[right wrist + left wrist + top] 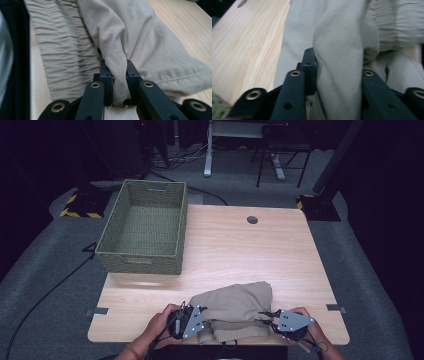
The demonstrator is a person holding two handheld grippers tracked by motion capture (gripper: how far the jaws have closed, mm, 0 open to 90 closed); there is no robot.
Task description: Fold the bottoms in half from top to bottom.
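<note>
A beige garment [235, 306] with a gathered elastic waistband [62, 45] lies folded at the table's near edge. My left gripper [206, 313] is at its left side. In the left gripper view a thick fold of the garment [337, 30] stands between the jaws of my left gripper [337, 66], which sit wide apart; the left pad [310, 62] rests beside the cloth without squeezing it. My right gripper [268, 315] is at the garment's right side. In the right gripper view my right gripper [117, 68] is shut on a bunched fold of the garment [140, 37].
A woven green basket [142, 255], with nothing in it, stands on the far left of the wooden table [240, 245]. A round cable hole [252, 219] is near the far edge. Hands hold both grippers at the front edge. Chair and desk legs stand beyond the table.
</note>
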